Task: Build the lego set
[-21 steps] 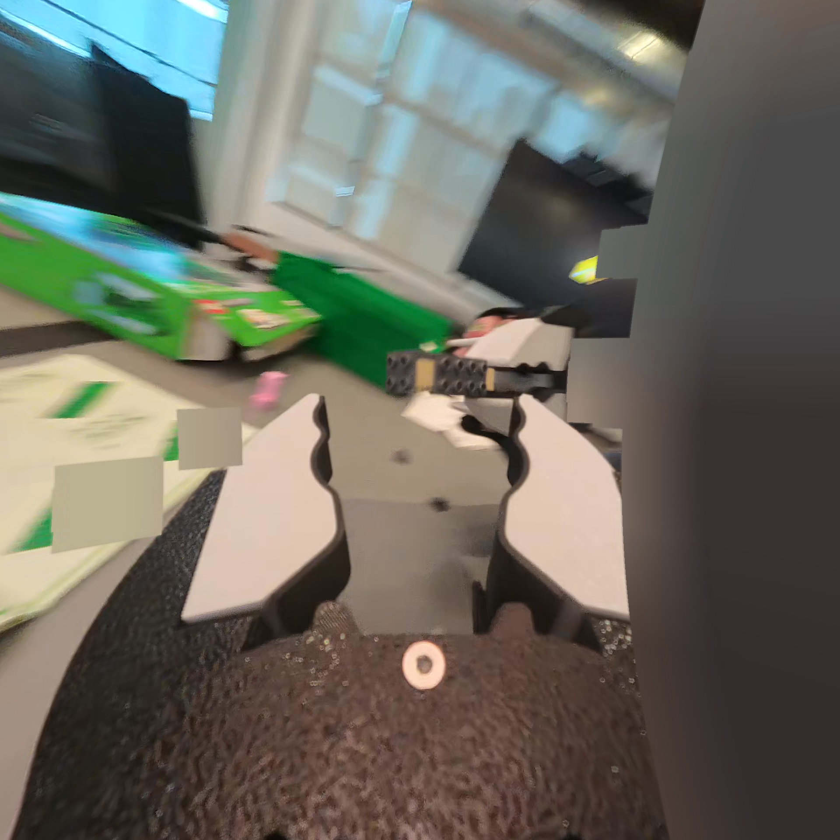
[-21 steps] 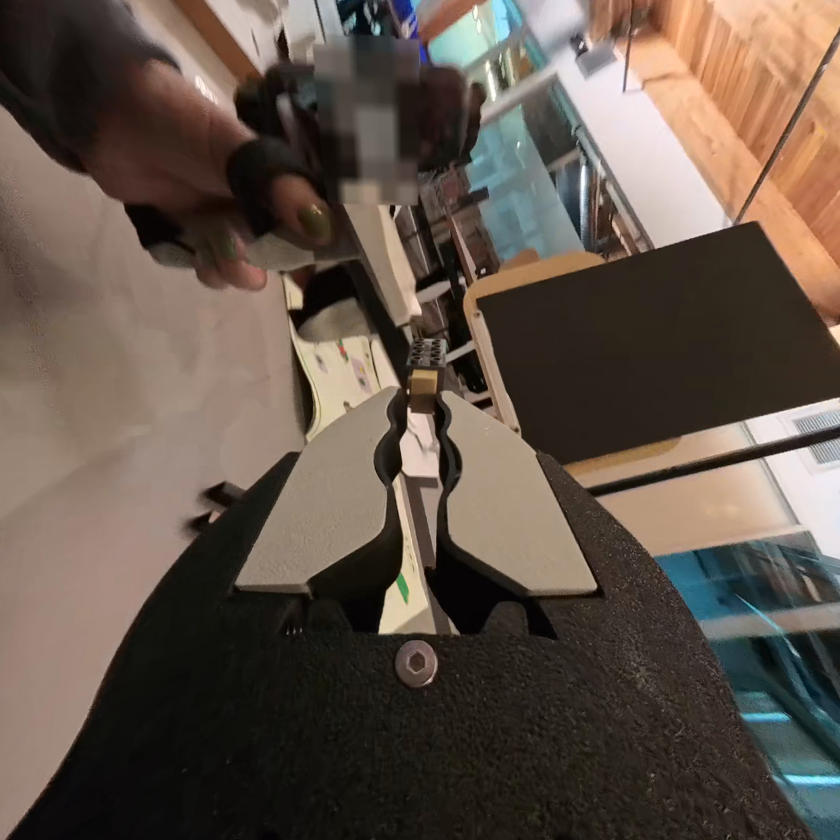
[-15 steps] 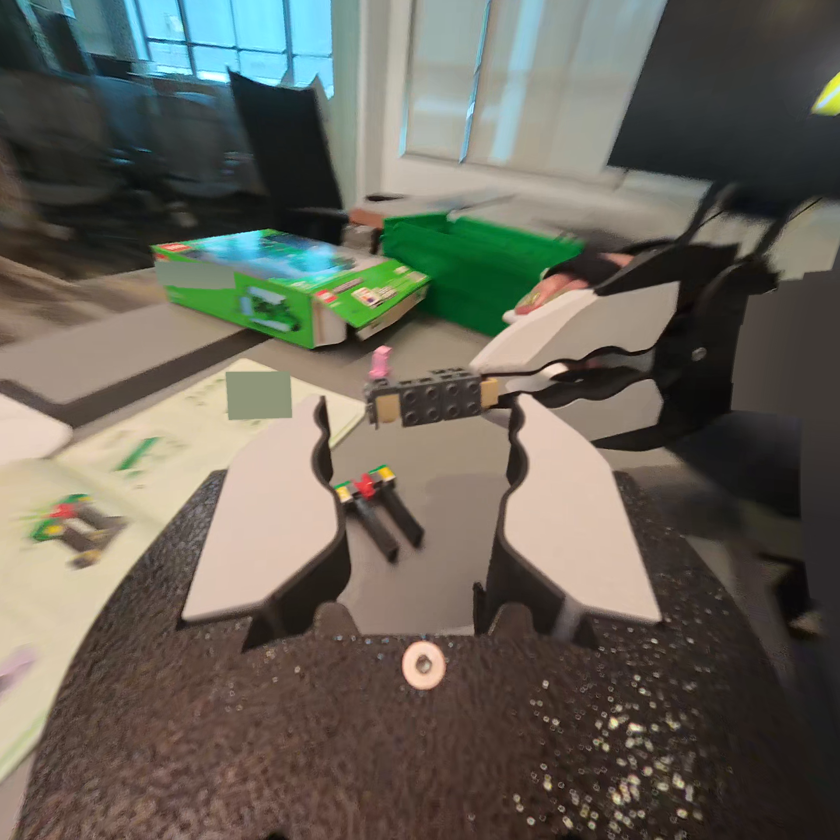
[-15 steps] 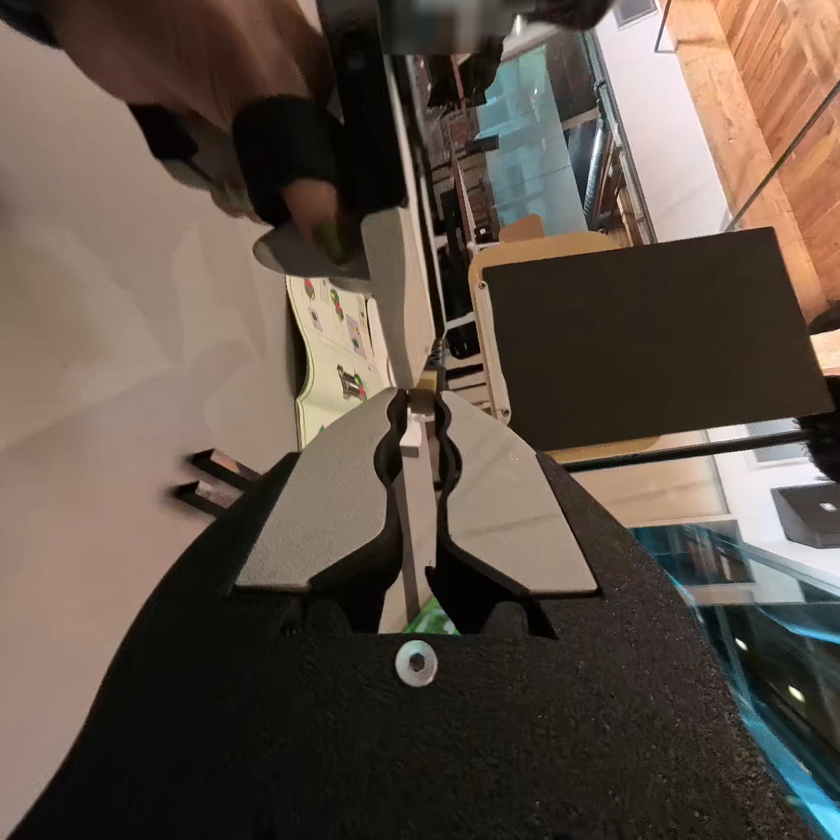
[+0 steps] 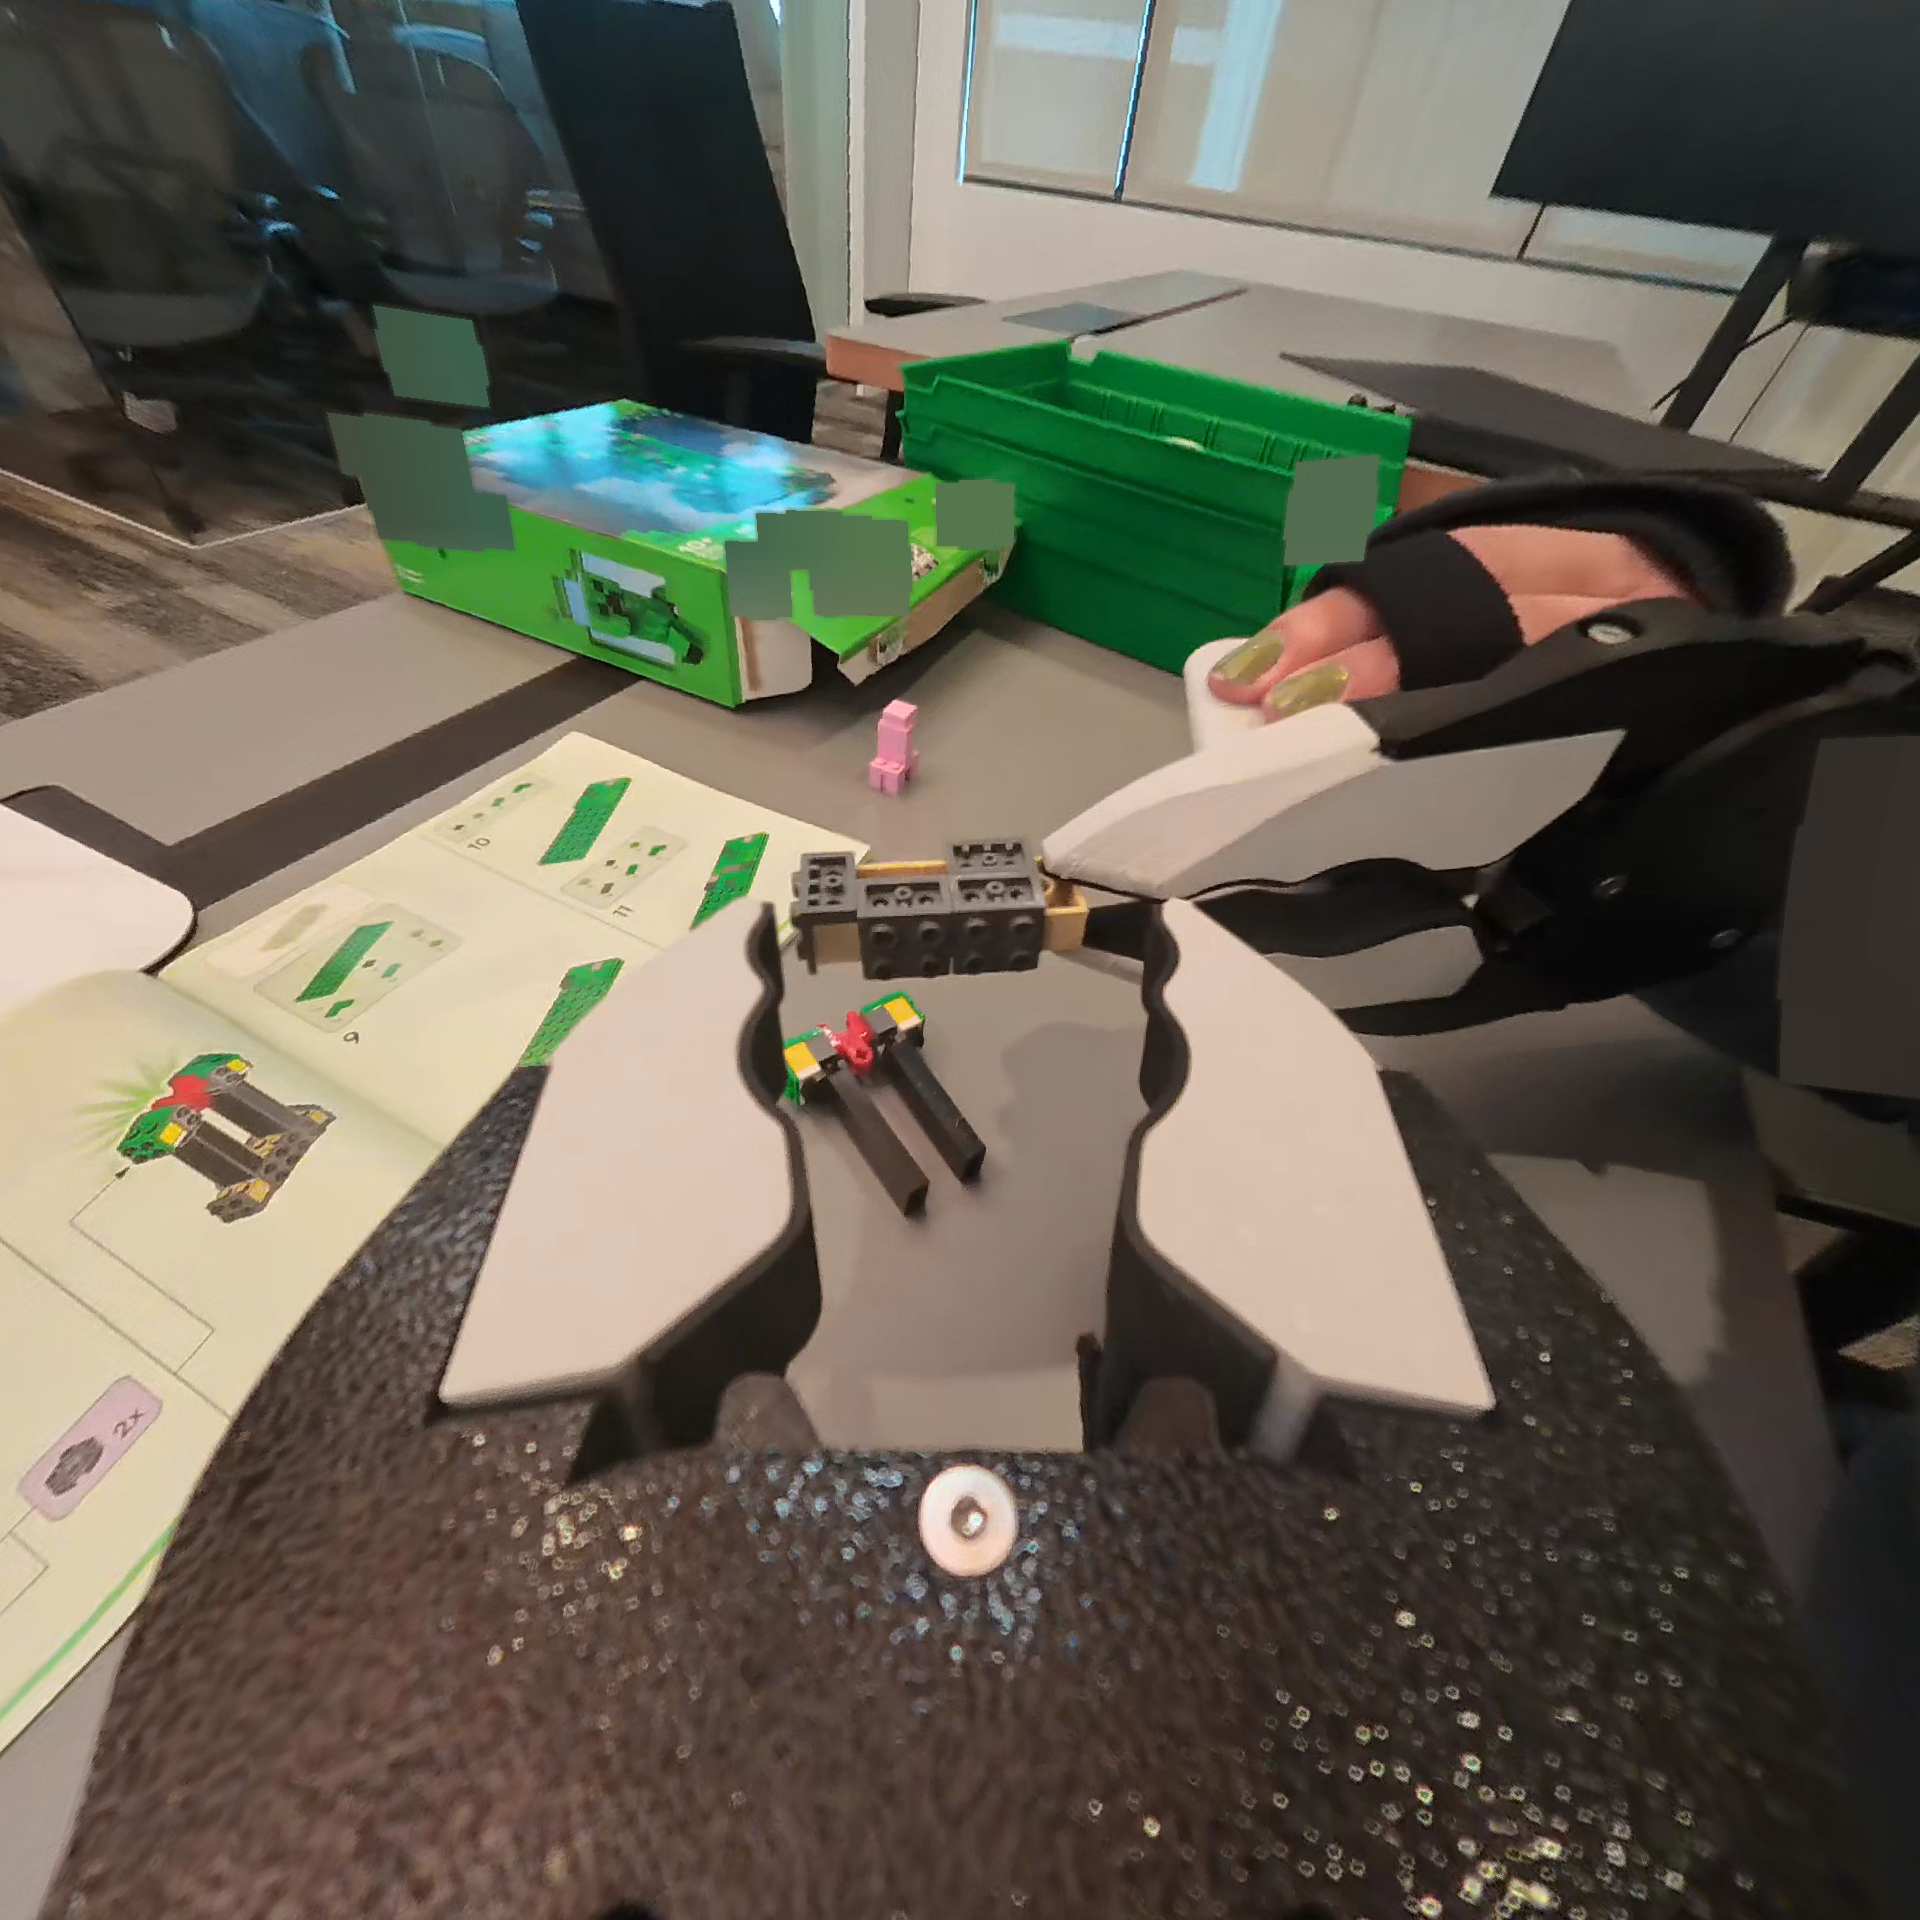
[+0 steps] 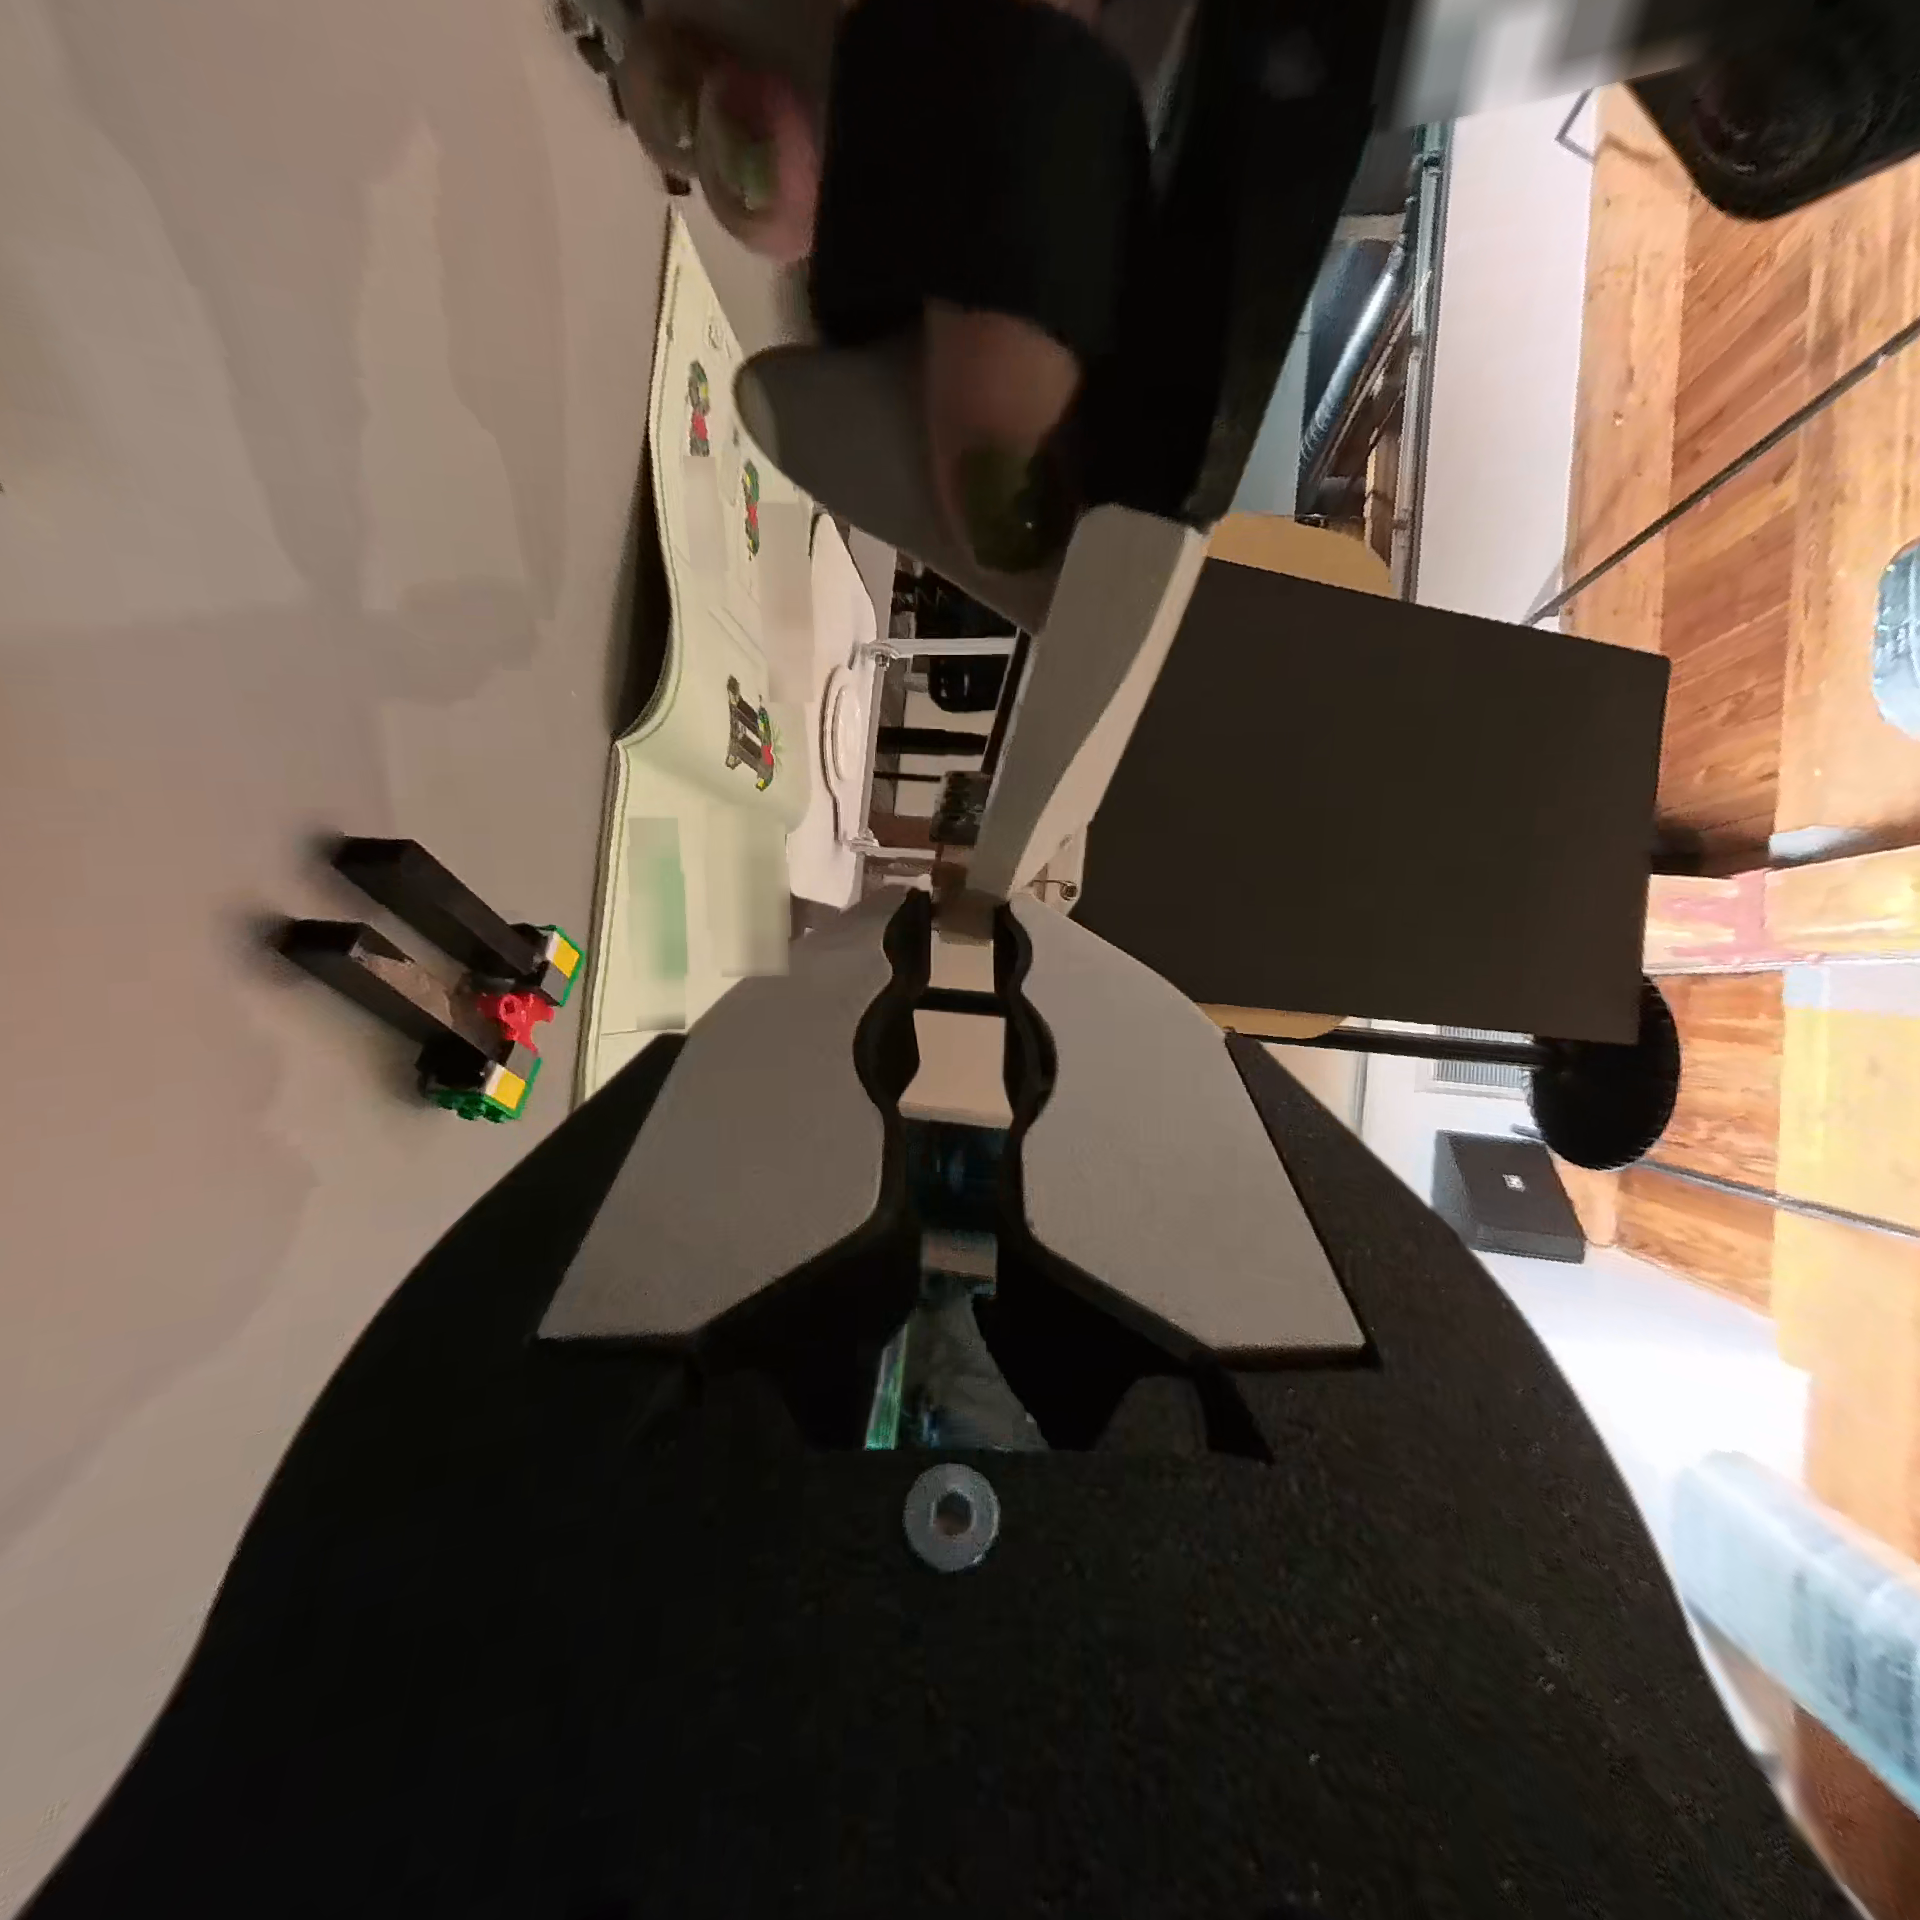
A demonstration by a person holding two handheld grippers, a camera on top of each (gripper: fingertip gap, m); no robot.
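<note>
- Black-and-tan brick assembly point(image 5: 940, 914) hangs above the tabletop point(image 5: 1039, 1081), its long axis running 9 to 3 o'clock, pinched at its 3 o'clock end by the right gripper point(image 5: 1081, 902).
- Left gripper point(image 5: 961, 987), jaws wide and empty, sits nearest, the assembly just past its tips at 12 o'clock.
- Black-legged, green-topped piece point(image 5: 883, 1091) lies on the tabletop below.

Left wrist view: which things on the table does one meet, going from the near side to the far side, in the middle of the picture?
Green-and-black lego assembly with two black posts → pink lego figure → green lego box, and to its right the green plastic bin.
</note>
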